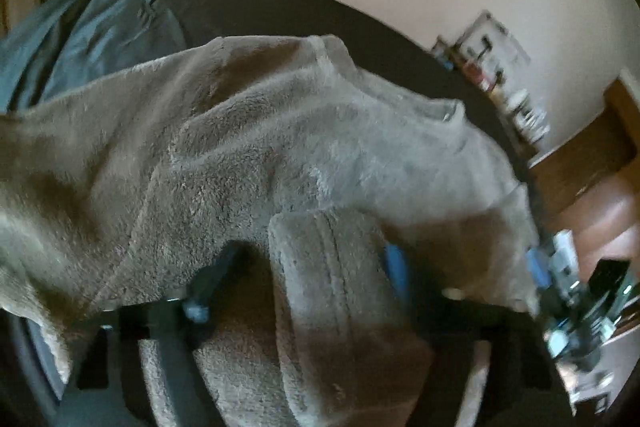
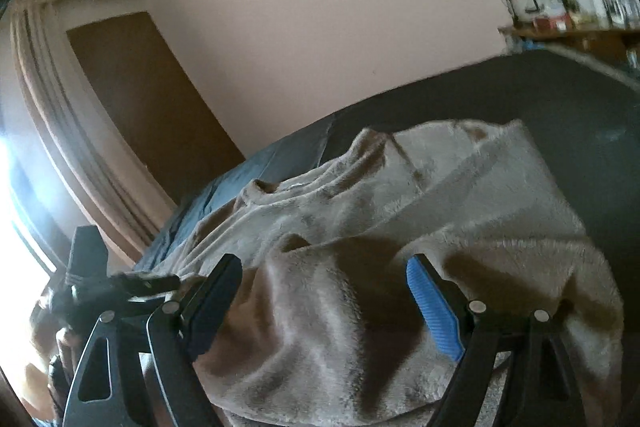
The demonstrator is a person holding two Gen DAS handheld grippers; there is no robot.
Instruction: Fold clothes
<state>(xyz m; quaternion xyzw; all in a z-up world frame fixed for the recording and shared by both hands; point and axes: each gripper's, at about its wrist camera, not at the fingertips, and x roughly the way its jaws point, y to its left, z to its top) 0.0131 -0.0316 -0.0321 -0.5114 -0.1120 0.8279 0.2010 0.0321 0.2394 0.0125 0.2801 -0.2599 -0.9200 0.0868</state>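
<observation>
Fingers (image 2: 434, 303) of both grippers spread around fleece garment (image 1: 248, 147) folds, blue sheet (image 1: 100, 27) behind.

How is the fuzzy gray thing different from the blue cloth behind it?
The fuzzy gray garment looks thick and fluffy; the blue cloth looks thin and smooth. The gray garment lies bunched up in front, with part of it between the right gripper fingers; the blue cloth lies flatter, farther back by the wall, and no gripper touches it. Both rest on the same dark surface.
</observation>
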